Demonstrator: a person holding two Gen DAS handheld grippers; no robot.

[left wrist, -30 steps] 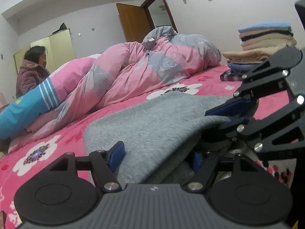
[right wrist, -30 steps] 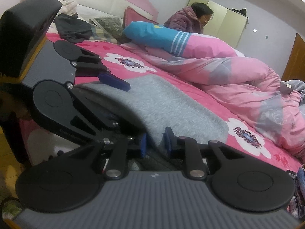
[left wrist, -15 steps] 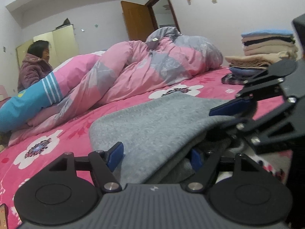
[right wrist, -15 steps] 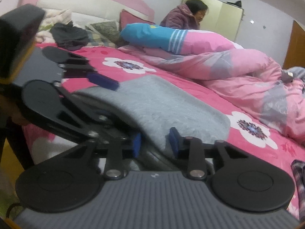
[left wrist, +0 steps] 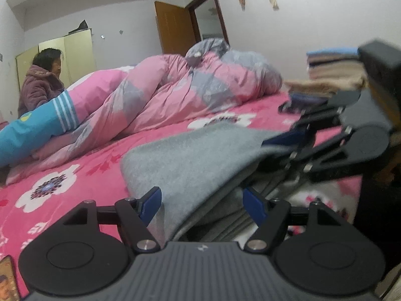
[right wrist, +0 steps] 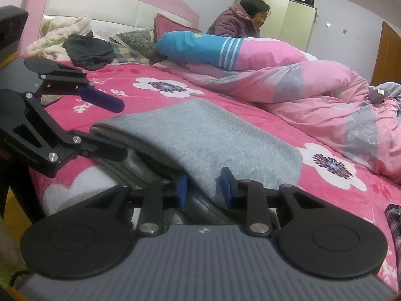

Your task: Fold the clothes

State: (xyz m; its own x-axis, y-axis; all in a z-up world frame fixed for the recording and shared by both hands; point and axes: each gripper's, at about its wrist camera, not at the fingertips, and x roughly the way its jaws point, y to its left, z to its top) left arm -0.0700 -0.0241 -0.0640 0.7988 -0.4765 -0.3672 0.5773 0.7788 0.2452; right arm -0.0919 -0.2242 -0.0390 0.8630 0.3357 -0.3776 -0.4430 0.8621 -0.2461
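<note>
Folded grey garment (right wrist: 200, 135) at the near edge of a pink floral bed (right wrist: 250, 115), with two hand-held grippers at its hem.

The left gripper (left wrist: 201, 204) is seen with jaws spread wide either side of the folded edge, its blue pads (left wrist: 150, 204) not pressing the cloth. The right gripper (right wrist: 203, 186) is seen with jaws set narrowly apart, a fold of the garment between them; the pads appear clear of the fabric. A pink-and-grey quilt (right wrist: 313, 92) is heaped behind. A stack of folded clothes (left wrist: 333, 72) is placed further along. A person (right wrist: 238, 20) in a purple coat is seated beyond the quilt.
</note>
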